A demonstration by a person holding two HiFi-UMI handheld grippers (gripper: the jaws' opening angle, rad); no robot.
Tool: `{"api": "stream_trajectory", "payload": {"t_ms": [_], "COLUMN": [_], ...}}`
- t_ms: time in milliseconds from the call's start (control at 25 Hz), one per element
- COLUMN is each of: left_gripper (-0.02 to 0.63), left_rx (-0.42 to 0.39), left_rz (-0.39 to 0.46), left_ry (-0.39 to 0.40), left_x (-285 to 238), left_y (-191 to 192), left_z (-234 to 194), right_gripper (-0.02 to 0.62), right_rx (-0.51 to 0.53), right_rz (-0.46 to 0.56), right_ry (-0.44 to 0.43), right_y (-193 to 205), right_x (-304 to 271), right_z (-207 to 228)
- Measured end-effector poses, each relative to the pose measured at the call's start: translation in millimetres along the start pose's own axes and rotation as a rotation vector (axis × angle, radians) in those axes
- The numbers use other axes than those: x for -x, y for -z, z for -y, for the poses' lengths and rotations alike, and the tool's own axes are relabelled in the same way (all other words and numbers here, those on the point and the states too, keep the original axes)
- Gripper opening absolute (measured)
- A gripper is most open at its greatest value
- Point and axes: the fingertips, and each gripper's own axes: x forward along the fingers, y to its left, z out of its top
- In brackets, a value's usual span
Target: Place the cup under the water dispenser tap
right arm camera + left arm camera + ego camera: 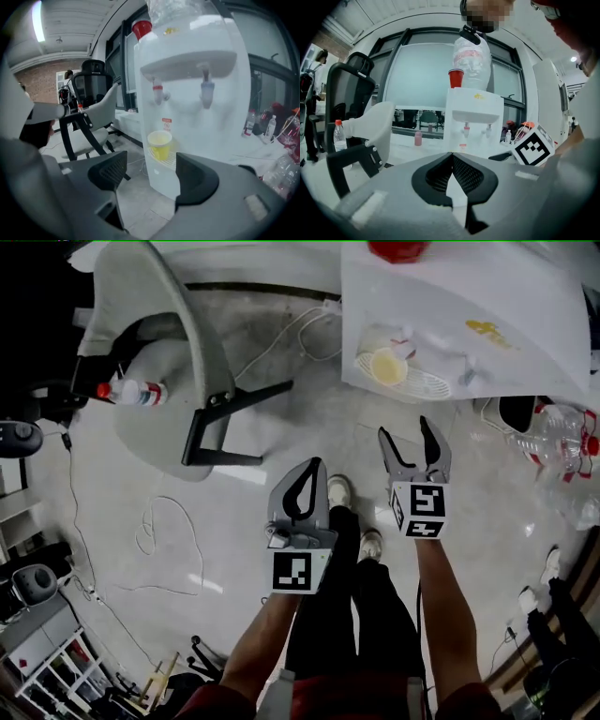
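Dim, muted daylight, backlit window (422, 75), fisheye-bent edges, dark vignetted corners, blurred near foreground.

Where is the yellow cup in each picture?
Head view: yellow cup at upper right, on the water dispenser's drip tray.
Left gripper view: not visible; only the dispenser's taps show.
Right gripper view: centre, directly below the red tap.
Shared landmark: the white water dispenser, in all three.

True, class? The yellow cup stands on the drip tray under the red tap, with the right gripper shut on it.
No: the right gripper is open, apart from the yellow cup; the right gripper view shows it. The cup does stand on the drip tray under the red tap.
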Motion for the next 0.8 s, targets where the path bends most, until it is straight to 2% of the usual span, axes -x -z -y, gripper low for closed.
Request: {"api": "stream_trajectory", "payload": {"t_ms": [120, 240, 400, 680, 800], "left_gripper": [-0.005, -0.005, -0.005, -0.005, -0.005], "left_rx": [-0.008, -0.001, -0.001, -0.025, -0.061], "left_rz": [-0.017, 0.007, 0.003, 0.08, 0.114], "left_ry": [-0.016, -0.04, -0.06, -0.067, -0.06], "left_x": [22, 44, 78, 131, 149], "left_y": [-23, -57, -96, -169, -199], "left_z": [6, 14, 28, 56, 71], "right_gripper": [0.322, 0.321, 0.318, 0.31, 0.31], "right_rx": [0.006, 0.001, 0.051, 0.061, 0.11], "right_rz": [0.051, 0.113, 0.195, 0.332, 0.384], "right_ry": [-0.004, -0.011, 0.007, 0.017, 0.027], "right_y": [-32, -69, -120, -192, -219], "right_x": [47, 95, 163, 276, 315], "right_z": [-8, -12, -12, -12, -9]}}
